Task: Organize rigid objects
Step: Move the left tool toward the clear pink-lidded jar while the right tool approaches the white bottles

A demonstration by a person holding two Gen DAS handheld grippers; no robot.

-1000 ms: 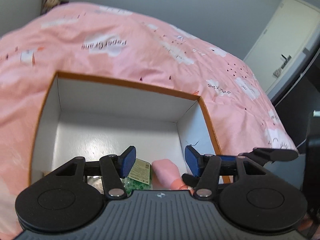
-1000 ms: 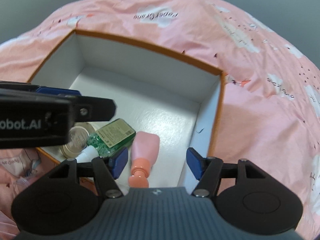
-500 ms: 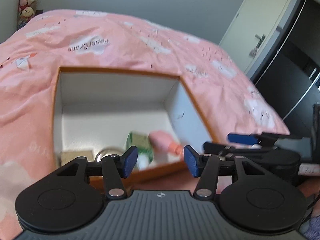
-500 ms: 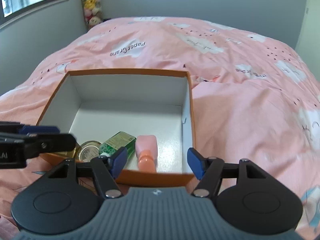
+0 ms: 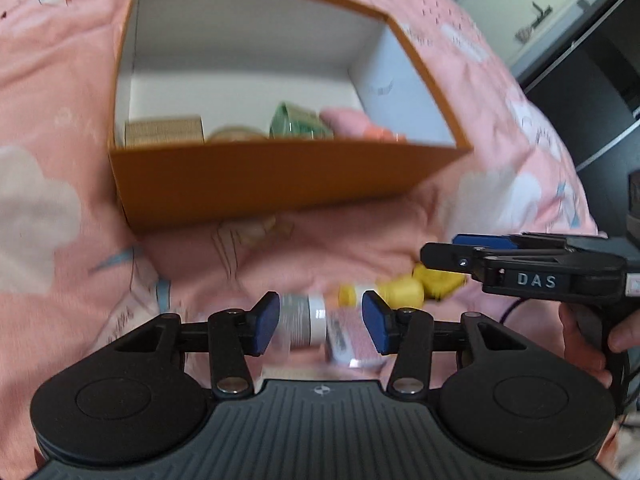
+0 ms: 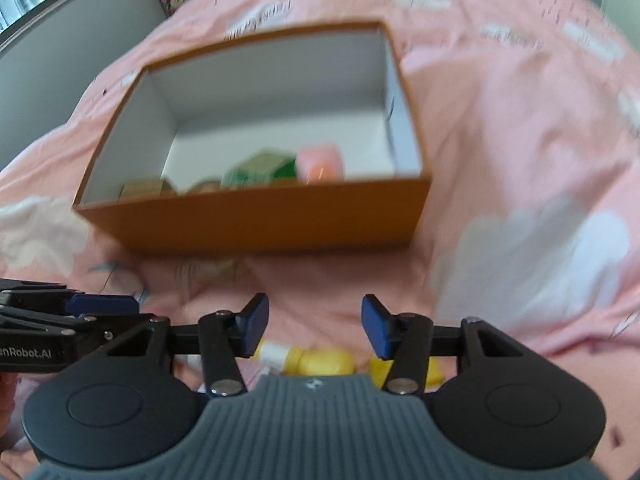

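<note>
Looking along my left gripper (image 5: 319, 322), I see its blue-padded fingers spread wide with nothing clamped between them. Just beyond the pads, on the pink cloud-print bedspread (image 5: 60, 92), lie a small grey-labelled cylindrical jar with a white end (image 5: 301, 323) and a flat pink-and-white packet (image 5: 352, 340), blurred but apart from the pads. To their right sits a yellow plastic bottle with a white neck (image 5: 394, 293), beside a second yellow piece (image 5: 438, 282) whose shape I cannot make out.

My right gripper (image 6: 314, 330) is released too, jaws parted and empty; in its own view the yellow bottle (image 6: 320, 362) lies on the bedspread right under the gap. From the left view the right gripper (image 5: 476, 250) hovers side-on over the yellow things, not touching them as far as I can tell.

Further off stands the orange cardboard box with a white interior (image 5: 280, 188), open at the top. Along its near wall inside are a tan ribbed block (image 5: 162, 131) at the left, a round gold-coloured lid (image 5: 236, 135), a green bottle with a pale label (image 5: 300, 125) and a pink bottle with an orange cap (image 5: 352, 124) at the right.
</note>
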